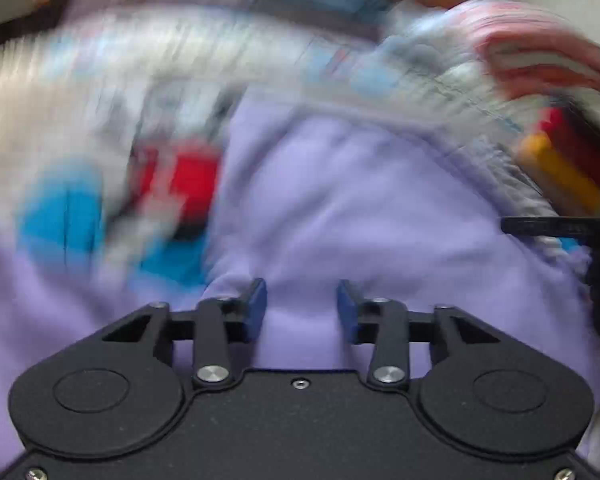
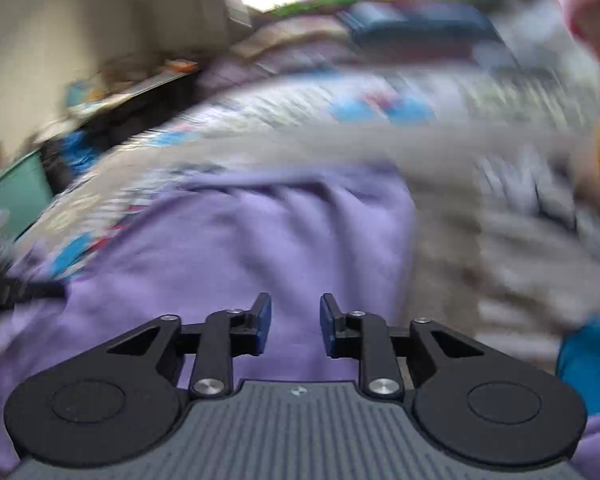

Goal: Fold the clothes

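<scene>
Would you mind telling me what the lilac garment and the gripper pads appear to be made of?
The lilac garment looks like a soft matte knit, perhaps fleece or sweatshirt cotton: it lies in rounded, shadowed folds with no sheen. Blur leaves the weave unreadable. The blue pads on the left gripper look like smooth rubber or soft plastic, fixed to matte black plastic arms.

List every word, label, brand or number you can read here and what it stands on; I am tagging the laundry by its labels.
None can be read.
Lilac garment: plain, no label showing.
Patterned bedcover: red and blue shapes, blurred; cannot tell if any are letters.
Left gripper and right gripper: no markings visible.
</scene>
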Action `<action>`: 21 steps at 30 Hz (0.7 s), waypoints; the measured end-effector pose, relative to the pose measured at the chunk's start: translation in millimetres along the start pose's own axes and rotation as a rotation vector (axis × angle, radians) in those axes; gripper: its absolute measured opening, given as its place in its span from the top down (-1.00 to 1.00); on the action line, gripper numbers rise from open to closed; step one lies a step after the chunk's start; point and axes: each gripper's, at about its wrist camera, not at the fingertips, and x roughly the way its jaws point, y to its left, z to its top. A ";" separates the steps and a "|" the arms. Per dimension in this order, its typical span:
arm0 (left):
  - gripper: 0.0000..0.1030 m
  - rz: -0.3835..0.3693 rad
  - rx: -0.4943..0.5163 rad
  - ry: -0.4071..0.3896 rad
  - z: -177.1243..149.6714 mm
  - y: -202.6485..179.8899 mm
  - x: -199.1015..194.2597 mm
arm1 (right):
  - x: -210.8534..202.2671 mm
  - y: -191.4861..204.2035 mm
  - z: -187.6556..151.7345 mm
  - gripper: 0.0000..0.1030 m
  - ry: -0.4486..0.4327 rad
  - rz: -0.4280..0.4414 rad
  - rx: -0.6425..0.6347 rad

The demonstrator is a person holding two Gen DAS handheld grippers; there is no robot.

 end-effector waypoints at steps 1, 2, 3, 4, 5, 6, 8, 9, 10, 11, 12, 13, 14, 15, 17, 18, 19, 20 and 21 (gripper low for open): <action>0.29 -0.016 -0.034 0.011 5.4 4.5 -0.9 | 10.1 -16.1 2.2 0.77 0.019 0.000 0.087; 0.30 -0.036 -0.056 0.010 13.2 6.4 -6.4 | 6.2 -28.6 2.8 0.78 0.002 0.028 0.167; 0.28 -0.067 -0.064 -0.013 21.1 6.2 -11.5 | 0.5 -33.5 5.5 0.76 -0.005 0.041 0.195; 0.24 -0.114 -0.072 -0.039 30.5 5.4 -13.3 | -4.8 -34.7 9.1 0.68 -0.019 0.057 0.195; 0.24 -0.153 -0.091 -0.051 40.5 5.3 -9.6 | -8.7 -36.1 12.9 0.65 -0.033 0.078 0.202; 0.24 -0.184 -0.113 -0.059 50.2 5.2 -3.5 | -7.2 -38.0 16.9 0.54 -0.044 0.121 0.231; 0.20 -0.194 -0.140 -0.042 65.0 7.4 19.1 | 3.4 -39.8 26.0 0.45 -0.054 0.181 0.261; 0.18 -0.146 -0.166 0.016 69.1 13.3 37.7 | 14.2 -40.8 29.2 0.45 -0.040 0.161 0.255; 0.34 -0.097 -0.201 0.077 70.6 23.2 56.8 | 26.9 -45.1 31.3 0.60 -0.013 0.109 0.252; 0.34 -0.097 -0.234 0.089 72.0 33.3 66.4 | 36.6 -54.7 32.4 0.83 0.001 0.078 0.274; 0.33 -0.125 -0.268 0.078 75.6 39.6 66.7 | 39.4 -67.9 33.3 1.00 -0.011 0.078 0.330; 0.30 -0.155 -0.303 0.070 80.3 43.8 64.6 | 38.9 -80.0 34.3 1.00 -0.033 0.093 0.387; 0.27 -0.191 -0.304 0.053 85.5 44.0 61.5 | 37.2 -87.5 35.3 0.97 -0.051 0.117 0.422; 0.20 -0.236 -0.291 0.036 90.2 42.3 59.8 | 35.6 -91.3 37.4 0.83 -0.061 0.150 0.443; 0.19 -0.282 -0.314 0.023 96.9 43.1 65.9 | 37.6 -91.1 41.1 0.55 -0.059 0.215 0.462; 0.17 -0.269 -0.324 0.027 99.5 44.5 72.4 | 42.4 -88.4 43.6 0.41 -0.046 0.231 0.452; 0.17 -0.244 -0.329 0.045 101.0 47.7 81.2 | 48.8 -85.7 46.1 0.45 -0.025 0.230 0.434; 0.25 -0.222 -0.333 0.069 102.1 51.9 90.3 | 56.8 -84.0 49.1 0.48 -0.001 0.209 0.417; 0.28 -0.200 -0.337 0.092 103.3 56.0 99.4 | 63.3 -85.7 51.4 0.74 0.022 0.186 0.416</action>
